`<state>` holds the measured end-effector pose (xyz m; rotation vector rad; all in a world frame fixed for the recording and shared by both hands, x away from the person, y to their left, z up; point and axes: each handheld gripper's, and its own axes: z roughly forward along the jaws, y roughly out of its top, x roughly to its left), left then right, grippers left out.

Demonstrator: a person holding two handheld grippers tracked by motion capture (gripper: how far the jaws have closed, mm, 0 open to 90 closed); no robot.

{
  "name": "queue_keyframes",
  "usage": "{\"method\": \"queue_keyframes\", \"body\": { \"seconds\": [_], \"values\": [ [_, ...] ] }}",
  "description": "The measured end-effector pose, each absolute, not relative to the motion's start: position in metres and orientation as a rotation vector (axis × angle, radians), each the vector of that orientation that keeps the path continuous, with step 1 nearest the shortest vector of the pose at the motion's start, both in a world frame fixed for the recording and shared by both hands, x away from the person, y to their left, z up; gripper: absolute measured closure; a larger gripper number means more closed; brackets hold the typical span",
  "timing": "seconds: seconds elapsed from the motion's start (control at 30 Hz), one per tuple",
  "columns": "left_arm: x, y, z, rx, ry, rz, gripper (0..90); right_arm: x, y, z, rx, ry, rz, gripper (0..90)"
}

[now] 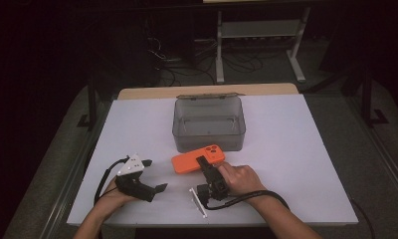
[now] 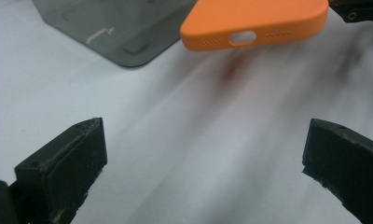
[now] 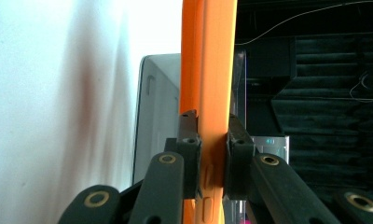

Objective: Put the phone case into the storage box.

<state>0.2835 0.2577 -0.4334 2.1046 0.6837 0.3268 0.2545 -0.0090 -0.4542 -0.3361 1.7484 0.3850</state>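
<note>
A: Starting at the left, why is the left gripper [image 1: 154, 175] sitting idle there?
B: It looks like it's waiting its turn; its jaws stand wide apart with nothing between them, low over the white table [image 1: 296, 164] at the near left, aimed right toward the phone; in the left gripper view the phone's port end faces it across bare table

A: And the orange phone [image 1: 197, 160] itself?
B: Near the middle, just in front of the grey box [image 1: 209, 124]; its long axis runs left to right, a little skewed, camera end at the far right beside the box, port end to the left; it seems lifted slightly off the table, judging by the shadow under it

A: Then the right gripper [image 1: 203, 162]?
B: Closed on the phone's near long edge, one jaw above and one below, by the side buttons; I'd say that grip is for carrying it flat into the open box behind
</note>
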Motion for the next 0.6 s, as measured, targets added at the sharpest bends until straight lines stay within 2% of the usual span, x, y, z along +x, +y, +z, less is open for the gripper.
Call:
{"method": "queue_keyframes", "body": {
  "seconds": [0.6],
  "values": [
    [0.2864, 0.2584, -0.4323, 2.103, 0.712, 0.319, 0.0, 0.2581, -0.0116, -0.4466, -0.243, 1.814, 0.470, 78.6]
  ]
}}
